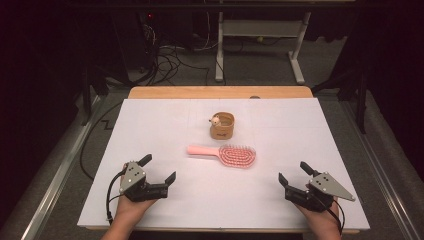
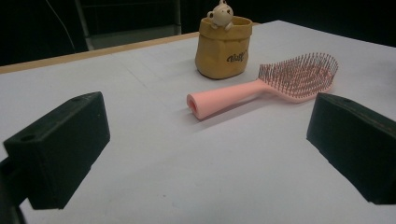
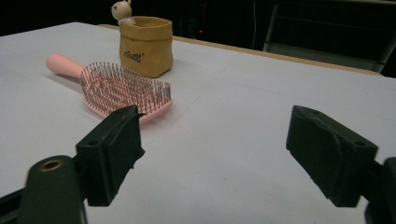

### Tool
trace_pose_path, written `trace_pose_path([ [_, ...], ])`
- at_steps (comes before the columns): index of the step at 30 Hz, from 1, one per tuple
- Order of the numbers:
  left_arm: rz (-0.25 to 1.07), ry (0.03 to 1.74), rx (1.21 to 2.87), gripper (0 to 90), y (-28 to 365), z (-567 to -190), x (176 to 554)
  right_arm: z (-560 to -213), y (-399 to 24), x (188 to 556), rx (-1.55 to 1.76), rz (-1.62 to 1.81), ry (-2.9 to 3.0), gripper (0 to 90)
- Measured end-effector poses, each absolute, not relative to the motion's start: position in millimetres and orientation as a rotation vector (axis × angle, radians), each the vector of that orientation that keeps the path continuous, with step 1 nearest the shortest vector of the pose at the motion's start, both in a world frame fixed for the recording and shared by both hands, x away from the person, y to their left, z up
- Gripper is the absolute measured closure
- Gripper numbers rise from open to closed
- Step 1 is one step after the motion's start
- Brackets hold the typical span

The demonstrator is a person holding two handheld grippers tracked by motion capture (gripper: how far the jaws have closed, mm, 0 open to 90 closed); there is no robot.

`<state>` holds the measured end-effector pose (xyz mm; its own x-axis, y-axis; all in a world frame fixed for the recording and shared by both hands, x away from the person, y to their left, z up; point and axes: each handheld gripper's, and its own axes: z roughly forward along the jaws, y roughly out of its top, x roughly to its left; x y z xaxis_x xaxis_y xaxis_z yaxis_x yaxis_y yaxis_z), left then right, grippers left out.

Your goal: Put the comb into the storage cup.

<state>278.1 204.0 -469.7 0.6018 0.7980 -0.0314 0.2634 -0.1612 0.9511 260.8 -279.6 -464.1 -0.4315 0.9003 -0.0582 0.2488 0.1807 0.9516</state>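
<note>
Hands at the near edge of the worktop (image 1: 150,120) each carry a hand-held gripper. The left hand-held gripper (image 1: 160,169) is released, jaws spread with nothing between them, resting near the left corner. The right hand-held gripper (image 1: 295,173) is likewise released and grasps nothing, its jaws apart over bare white surface near the right corner. Between and beyond them lies the pink hairbrush (image 1: 223,154), flat, bristles up, handle pointing left, well apart from both. Just behind it stands a tan pouch (image 1: 223,126) with a small bear figure (image 1: 215,120) on its rim.
</note>
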Motion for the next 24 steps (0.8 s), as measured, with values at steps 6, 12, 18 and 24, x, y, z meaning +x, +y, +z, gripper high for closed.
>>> trace_pose_path([
  [6, 0.592, 0.879, 1.707, 0.2, 207.1, -468.6, 276.0, -463.3, -280.9, 259.4, 1.102, 1.287, 1.816, 32.9],
  [12, 0.586, 0.880, 1.708, 0.2, 207.4, -469.1, 277.0, -464.9, -278.5, 261.1, 1.097, 1.285, 1.862, 42.8],
  [18, 0.585, 0.877, 1.702, 0.2, 207.1, -468.3, 277.1, -465.8, -275.9, 261.6, 1.088, 1.268, 1.890, 51.5],
  [24, 0.581, 0.878, 1.700, 0.2, 207.2, -468.5, 277.6, -465.0, -276.4, 263.7, 1.102, 1.254, 1.915, 69.2],
])
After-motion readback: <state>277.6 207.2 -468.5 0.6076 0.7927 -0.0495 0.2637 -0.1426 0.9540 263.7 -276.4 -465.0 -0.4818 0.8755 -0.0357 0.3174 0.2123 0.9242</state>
